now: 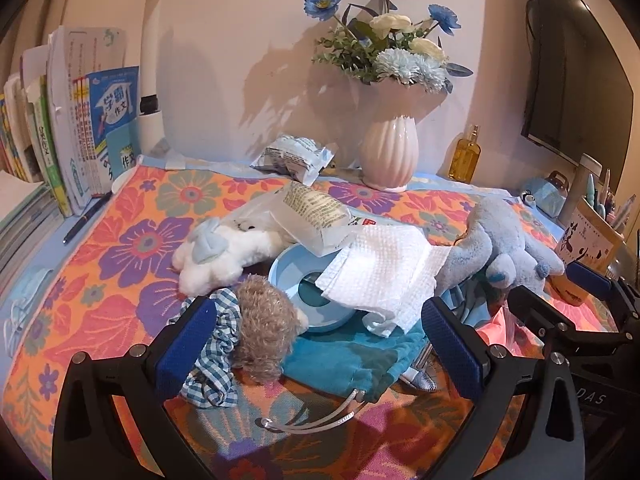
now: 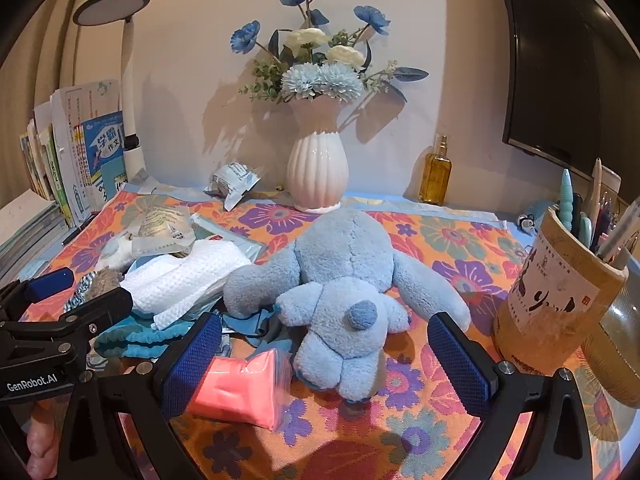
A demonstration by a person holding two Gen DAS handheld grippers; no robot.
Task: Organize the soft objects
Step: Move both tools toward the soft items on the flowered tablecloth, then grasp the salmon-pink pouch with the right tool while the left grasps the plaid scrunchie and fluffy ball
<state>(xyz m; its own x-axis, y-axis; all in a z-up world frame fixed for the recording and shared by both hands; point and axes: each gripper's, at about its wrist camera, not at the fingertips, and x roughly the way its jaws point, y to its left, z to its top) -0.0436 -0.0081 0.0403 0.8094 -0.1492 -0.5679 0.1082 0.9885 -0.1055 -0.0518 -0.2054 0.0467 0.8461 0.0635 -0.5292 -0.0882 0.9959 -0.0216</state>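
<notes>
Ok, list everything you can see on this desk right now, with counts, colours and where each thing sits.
Blue plush dog: one, light blue, centre-right of the floral cloth.
White plush toy: one, white, left-centre.
Brown fuzzy plush: one, near front, beside the checked scrunchie.
White waffle towels: folded stack, over the blue round dish.
Teal drawstring pouch: one, front centre.
Pink bagged pack: one, front.
Ribbed vase: one, pale pink, blue and white flowers, back.
Amber bottle: one, back right.
Pen holder: one, tan, right.
Books: several, back left.
Left gripper: open.
Right gripper: open.
</notes>
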